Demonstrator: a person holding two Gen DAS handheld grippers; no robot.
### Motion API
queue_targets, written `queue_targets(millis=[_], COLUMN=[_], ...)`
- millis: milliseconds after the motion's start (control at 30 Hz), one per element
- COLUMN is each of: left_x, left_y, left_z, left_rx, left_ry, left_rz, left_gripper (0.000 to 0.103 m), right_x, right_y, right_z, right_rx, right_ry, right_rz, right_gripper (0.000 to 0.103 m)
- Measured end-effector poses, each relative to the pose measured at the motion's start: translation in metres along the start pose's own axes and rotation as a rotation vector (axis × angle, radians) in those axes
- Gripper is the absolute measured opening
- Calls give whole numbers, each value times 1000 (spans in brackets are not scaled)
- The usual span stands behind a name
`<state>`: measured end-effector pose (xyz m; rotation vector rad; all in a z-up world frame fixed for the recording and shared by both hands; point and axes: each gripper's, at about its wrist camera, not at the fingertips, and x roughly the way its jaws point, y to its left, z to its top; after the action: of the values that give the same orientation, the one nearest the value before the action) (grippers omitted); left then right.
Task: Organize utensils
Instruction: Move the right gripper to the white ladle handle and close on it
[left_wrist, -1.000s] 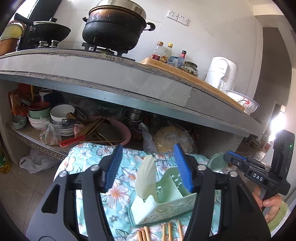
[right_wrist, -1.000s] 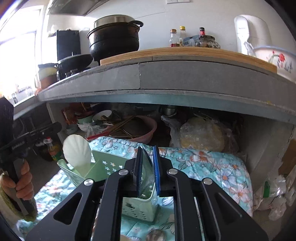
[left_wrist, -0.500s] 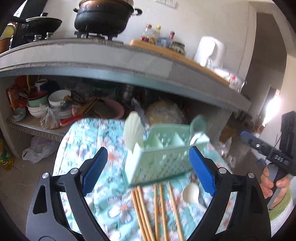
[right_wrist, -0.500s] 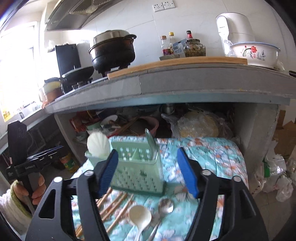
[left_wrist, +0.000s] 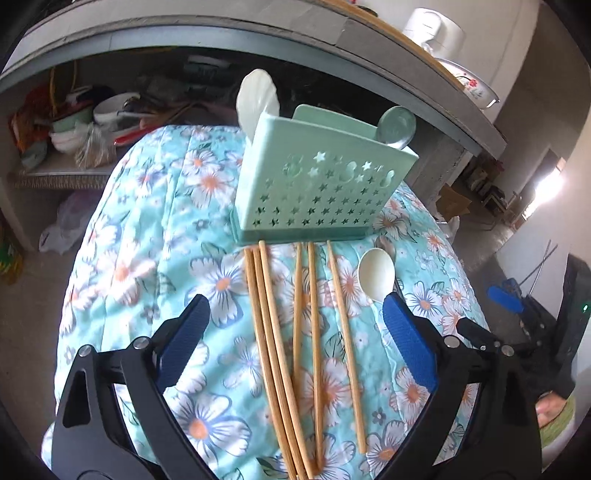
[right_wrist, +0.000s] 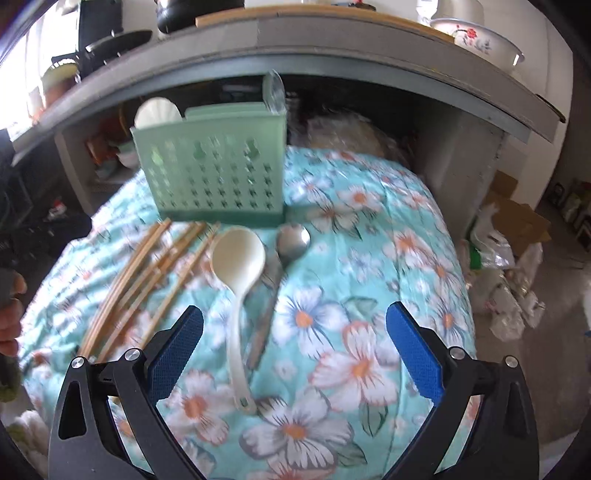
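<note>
A pale green utensil holder with star holes stands upright on the flowered cloth. A white shell-shaped piece and a round spoon head stick out of it. Several wooden chopsticks lie in front of it. Beside them lie a white spoon and a metal spoon. My left gripper hovers over the chopsticks, jaws opening wide, pads touching nothing. My right gripper hovers over the spoons' handles, jaws also opening, gripping nothing.
The flowered cloth covers a rounded table that drops off on all sides. Behind it runs a grey counter with a cluttered shelf of bowls beneath. Bags and boxes sit on the floor at right. A hand shows at the left edge.
Both grippers opened and let go of the green holder, then drew back and tilted down. The holder now stands on the cloth, and the chopsticks and spoons have come into view.
</note>
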<state>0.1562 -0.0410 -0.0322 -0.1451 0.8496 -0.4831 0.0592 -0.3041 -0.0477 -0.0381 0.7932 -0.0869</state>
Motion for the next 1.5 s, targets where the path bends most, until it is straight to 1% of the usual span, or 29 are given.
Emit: queue_targets(millis=[100, 200, 300, 333, 367, 467, 533, 633, 700, 767, 800, 833, 867, 933, 967, 1000, 1133, 1167, 1267, 1367, 1500], left_x=[-4, -9, -12, -13, -13, -9, -6, 1, 6, 10, 12, 12, 13, 14, 14, 13, 12, 12, 11, 9, 8], left_y=[0, -5, -9, -11, -13, -20, -25, -29, -32, -33, -34, -33, -32, -31, -30, -29, -28, -28, -32, -36, -38], left_z=[-5, -6, -8, -8, -9, -11, -14, -18, -19, -20, -21, -21, -22, -21, -21, -21, -21, -21, -24, -25, -26], left_rx=[-9, 7, 21, 18, 21, 39, 49, 63, 72, 79, 80, 81, 79, 77, 78, 78, 79, 81, 98, 113, 121], left_ry=[0, -10, -21, -22, -20, -15, -9, -4, 1, 10, 15, 19, 24, 22, 19, 17, 10, 6, -3, -16, -25], left_rz=[-17, -31, -85, -97, -111, -123, -136, -136, -120, -115, -114, -116, -117, -115, -114, -115, -138, -146, -167, -182, -196], left_gripper=[94, 95, 95, 95, 95, 95, 95, 95, 95, 95, 95, 95, 95, 95, 95, 95, 95, 95, 95, 95, 95], right_x=[0, -3, -8, -10, -13, -16, -15, -6, 3, 14, 19, 25, 31, 41, 45, 48, 54, 56, 63, 72, 82], right_y=[-6, -12, -16, -17, -19, -28, -29, -27, -26, -25, -25, -26, -26, -27, -26, -26, -23, -23, -22, -19, -13], right_z=[-5, -9, -9, -7, -7, -5, -5, -2, 0, 0, 0, -1, -1, -2, -2, -2, -2, -1, 0, 3, 7], right_rx=[14, 20, 15, 16, 29, 89, 118, 154, 183, 214, 232, 252, 269, 291, 296, 297, 297, 298, 296, 288, 269], right_ry=[-10, -23, -51, -63, -83, -115, -117, -84, -56, -10, 11, 37, 63, 103, 121, 134, 169, 177, 204, 229, 259], right_rz=[-83, -122, -161, -155, -130, -22, 29, 104, 171, 223, 248, 274, 293, 319, 329, 333, 344, 344, 350, 352, 354], right_gripper=[96, 96, 96, 96, 96, 96, 96, 96, 89, 77, 74, 68, 62, 53, 51, 47, 39, 38, 29, 25, 22])
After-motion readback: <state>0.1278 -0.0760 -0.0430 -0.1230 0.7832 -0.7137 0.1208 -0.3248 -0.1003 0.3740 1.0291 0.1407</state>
